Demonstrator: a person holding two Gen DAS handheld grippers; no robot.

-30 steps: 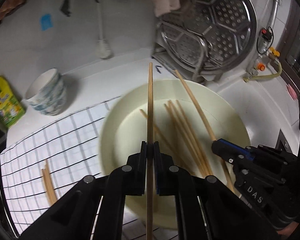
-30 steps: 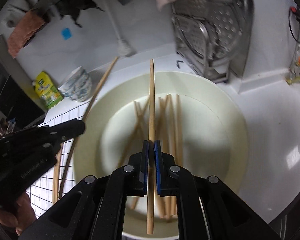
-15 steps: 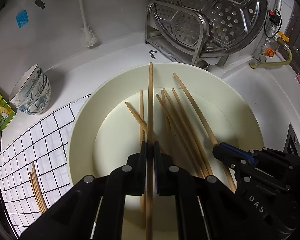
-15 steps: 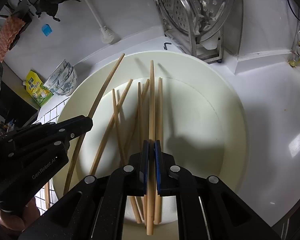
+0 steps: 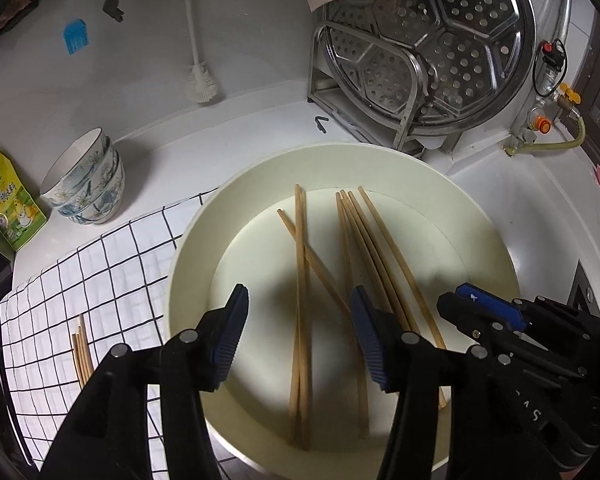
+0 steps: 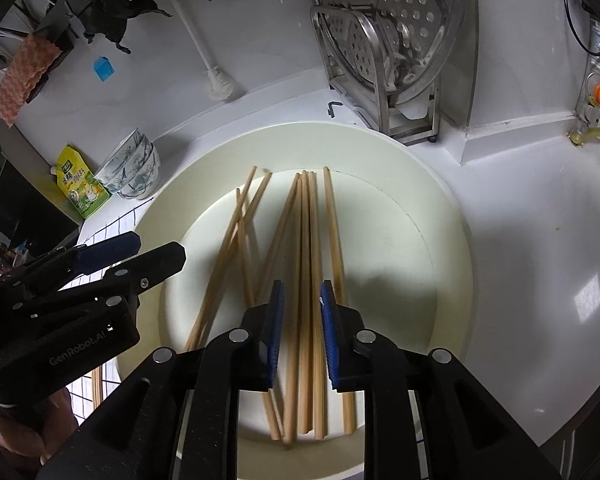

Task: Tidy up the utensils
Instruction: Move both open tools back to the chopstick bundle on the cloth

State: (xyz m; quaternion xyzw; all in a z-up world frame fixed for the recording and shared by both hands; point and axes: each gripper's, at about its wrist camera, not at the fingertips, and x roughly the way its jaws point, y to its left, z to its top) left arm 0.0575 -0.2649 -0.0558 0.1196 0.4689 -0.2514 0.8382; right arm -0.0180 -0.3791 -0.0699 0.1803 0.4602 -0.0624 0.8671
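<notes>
Several wooden chopsticks [image 5: 374,248] lie loose in a wide cream basin [image 5: 196,240]. My left gripper [image 5: 300,304] hovers over the basin's near side. Its jaws are opening wide, and a pair of chopsticks lies below the gap, free of the pads. In the right wrist view my right gripper [image 6: 301,300] hangs over the bundle of chopsticks [image 6: 306,220] in the basin [image 6: 440,208]. Its jaws are opening a little, and the pads stand clear of the sticks beneath. Each gripper shows in the other's view: right gripper [image 5: 476,304], left gripper [image 6: 156,256].
A black-checked white cloth [image 5: 100,280] lies left of the basin with a few chopsticks [image 5: 82,350] on it. Stacked patterned bowls [image 5: 86,184] and a yellow packet [image 5: 8,208] stand at far left. A steel steamer tray on a rack [image 5: 428,40] stands behind the basin, with a white brush [image 5: 202,84] at the wall.
Both grippers were shut on one chopstick each. Both have opened, the left widely, and those chopsticks now lie in the basin with the others.
</notes>
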